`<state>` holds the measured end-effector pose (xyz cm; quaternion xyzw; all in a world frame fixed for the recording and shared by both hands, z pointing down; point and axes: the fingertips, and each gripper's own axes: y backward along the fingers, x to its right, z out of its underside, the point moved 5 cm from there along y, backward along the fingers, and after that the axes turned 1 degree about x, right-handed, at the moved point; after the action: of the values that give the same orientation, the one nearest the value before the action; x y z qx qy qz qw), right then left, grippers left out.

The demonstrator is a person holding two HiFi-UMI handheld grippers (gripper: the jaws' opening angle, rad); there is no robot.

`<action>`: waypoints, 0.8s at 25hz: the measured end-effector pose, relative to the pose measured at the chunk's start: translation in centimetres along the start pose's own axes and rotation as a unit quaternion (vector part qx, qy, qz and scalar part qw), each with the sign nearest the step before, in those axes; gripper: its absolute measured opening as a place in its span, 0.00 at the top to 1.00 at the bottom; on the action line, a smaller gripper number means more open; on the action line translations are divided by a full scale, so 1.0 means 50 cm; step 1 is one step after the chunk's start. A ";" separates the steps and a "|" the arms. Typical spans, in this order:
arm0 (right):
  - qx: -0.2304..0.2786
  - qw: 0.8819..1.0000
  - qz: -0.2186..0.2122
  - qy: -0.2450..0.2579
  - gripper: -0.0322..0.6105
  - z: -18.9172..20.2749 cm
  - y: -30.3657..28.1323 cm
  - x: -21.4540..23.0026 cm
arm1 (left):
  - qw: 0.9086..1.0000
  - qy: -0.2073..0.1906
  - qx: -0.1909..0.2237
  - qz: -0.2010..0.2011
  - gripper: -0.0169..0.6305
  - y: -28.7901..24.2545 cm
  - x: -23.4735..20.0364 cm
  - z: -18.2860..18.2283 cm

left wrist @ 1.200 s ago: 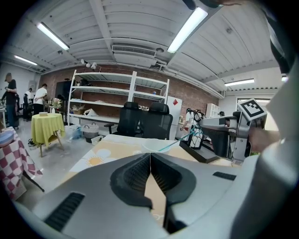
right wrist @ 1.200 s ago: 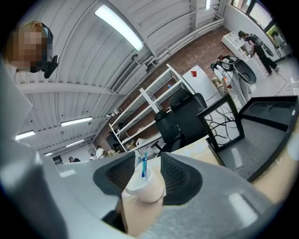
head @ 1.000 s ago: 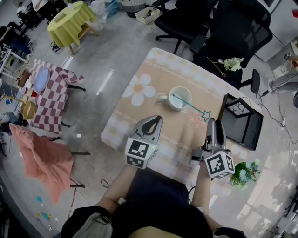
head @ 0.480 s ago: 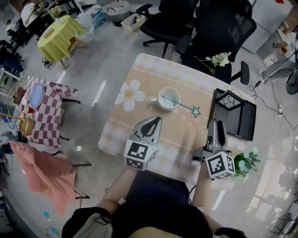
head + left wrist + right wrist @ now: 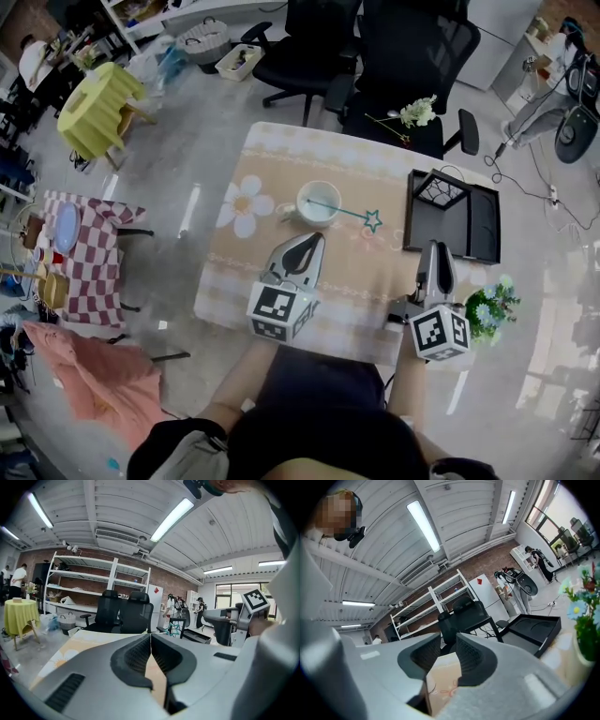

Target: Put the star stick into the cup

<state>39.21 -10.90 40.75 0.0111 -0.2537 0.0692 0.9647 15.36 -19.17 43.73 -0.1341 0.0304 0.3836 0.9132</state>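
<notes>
A white cup (image 5: 319, 202) stands on the tan flowered tablecloth (image 5: 281, 159). The teal star stick (image 5: 349, 213) leans in the cup, and its star end pokes out to the right over the cloth. My left gripper (image 5: 307, 242) hovers just near of the cup, and its jaws meet with nothing between them (image 5: 150, 638). My right gripper (image 5: 434, 247) hangs at the table's right near corner, well clear of the stick. Its jaws are closing, a gap still shows between them, and nothing is in it (image 5: 448, 642).
A black tray (image 5: 452, 216) lies on the table's right side. A small pot of flowers (image 5: 489, 306) stands beside my right gripper. Black office chairs (image 5: 412, 56) stand behind the table, one with a white flower sprig (image 5: 415, 111) on it.
The head view has shifted, so the table sits higher and further left in the picture. Both grippers keep their places near the table's near edge. The stick stays in the cup.
</notes>
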 end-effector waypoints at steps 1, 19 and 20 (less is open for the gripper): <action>0.001 1.000 0.003 0.003 0.81 0.000 0.004 0.003 | 1.000 -0.001 0.003 0.004 0.95 -0.002 0.003 -0.004; -0.035 0.986 -0.001 0.165 0.95 0.027 0.037 -0.020 | 0.999 -0.012 0.040 0.024 0.95 -0.008 0.033 -0.033; -0.040 0.984 -0.002 0.172 0.95 0.032 0.037 -0.020 | 0.999 -0.014 0.040 0.023 0.95 -0.008 0.032 -0.033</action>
<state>37.29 -9.27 41.63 -0.0389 -0.0870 0.0584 0.9937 16.85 -18.77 42.00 -0.0913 0.0364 0.4045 0.9092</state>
